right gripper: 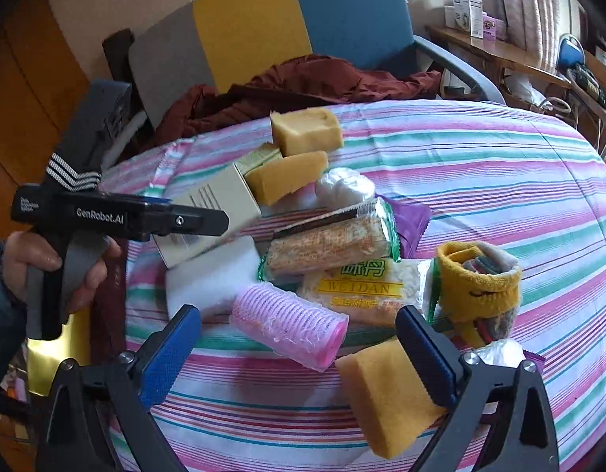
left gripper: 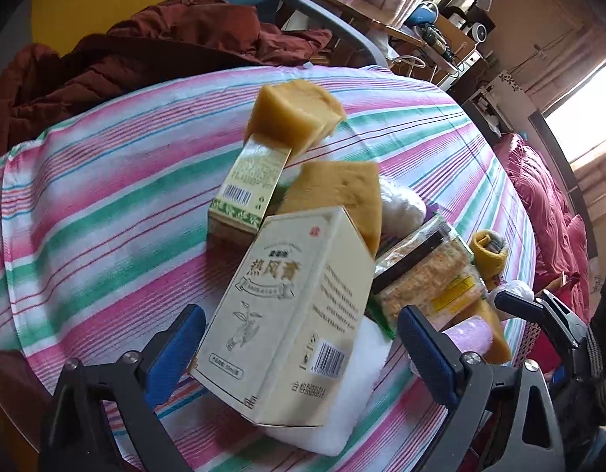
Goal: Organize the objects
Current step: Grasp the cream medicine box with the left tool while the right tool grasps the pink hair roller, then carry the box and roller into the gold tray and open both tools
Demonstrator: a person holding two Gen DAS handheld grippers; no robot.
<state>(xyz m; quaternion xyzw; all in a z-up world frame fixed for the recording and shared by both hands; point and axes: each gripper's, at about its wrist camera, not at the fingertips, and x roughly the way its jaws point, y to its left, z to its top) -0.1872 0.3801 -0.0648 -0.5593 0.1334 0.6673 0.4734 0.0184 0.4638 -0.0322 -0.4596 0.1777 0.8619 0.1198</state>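
Cream cardboard box w/ printed Chinese characters and a barcode (left gripper: 287, 314) is lying tilted in the middle of the pile, between the left gripper (left gripper: 301, 350) fingers, which are standing wide apart and not touching it as far as the left wrist view shows. Box is resting partly on a white foam block (left gripper: 358, 385). Just behind it a smaller green-and-gold carton (left gripper: 248, 188) is leaning, w/ a yellow sponge chunk (left gripper: 295, 114) sitting on top and a yellow sponge wedge (left gripper: 338, 192) beside it. To the right, clear plastic snack packets w/ green edges (right gripper: 334, 244) are lying overlapped, next to a white bundled bag (right gripper: 344, 187). Nearer the right gripper (right gripper: 299, 354), fingers also spread apart & holding nothing, a pink ribbed hair roller (right gripper: 289, 324) is lying between them; a yellow sponge block (right gripper: 385, 397) is sitting just by the right-side finger. A rolled yellow sock bundle (right gripper: 478, 287) is standing near the packets. All of it is sitting on the pink, green and white striped cloth surface (right gripper: 499, 165). A dark red jacket (right gripper: 303, 86) is lying at the far edge, in front of a yellow-and-blue chair (right gripper: 303, 15).
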